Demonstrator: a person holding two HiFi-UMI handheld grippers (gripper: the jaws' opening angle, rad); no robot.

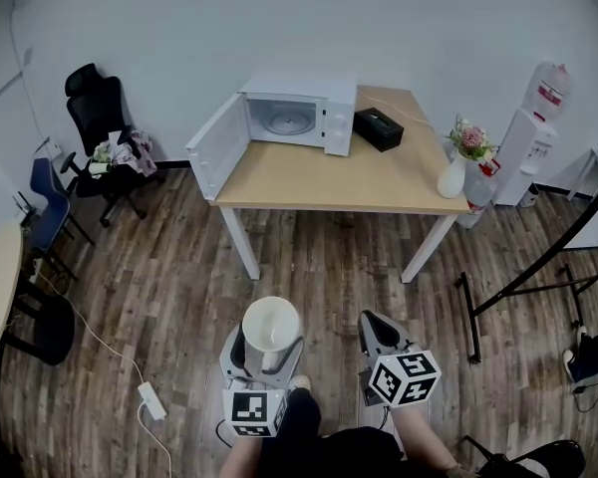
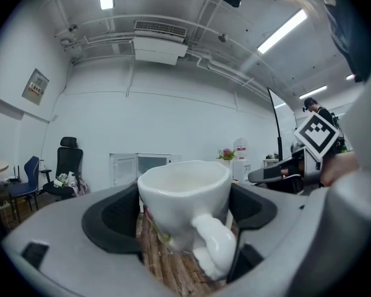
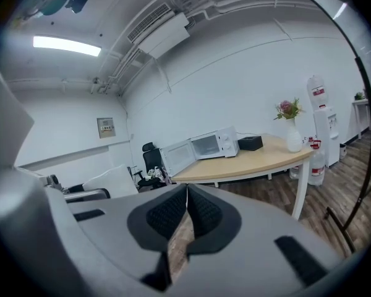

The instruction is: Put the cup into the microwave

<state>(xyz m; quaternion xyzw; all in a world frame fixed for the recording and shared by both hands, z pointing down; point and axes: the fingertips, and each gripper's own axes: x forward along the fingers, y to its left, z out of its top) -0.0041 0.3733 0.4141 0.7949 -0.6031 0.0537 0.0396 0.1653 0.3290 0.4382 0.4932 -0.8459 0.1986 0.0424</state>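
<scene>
The left claw [image 1: 267,349] grips a white cup [image 1: 271,325] between its jaws, handle facing the person. The right claw [image 3: 187,195] is pressed closed, empty. Well ahead of both claws, the open-doored microwave [image 1: 301,114] sits on the worktop [image 1: 379,179].

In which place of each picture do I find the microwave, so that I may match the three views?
Head view: the microwave is at top centre, on the far left end of the table, door open.
Left gripper view: small, left of centre, behind the cup.
Right gripper view: just right of centre, door open.
Shared landmark: the pink flowers, right of the microwave in every view.
</scene>
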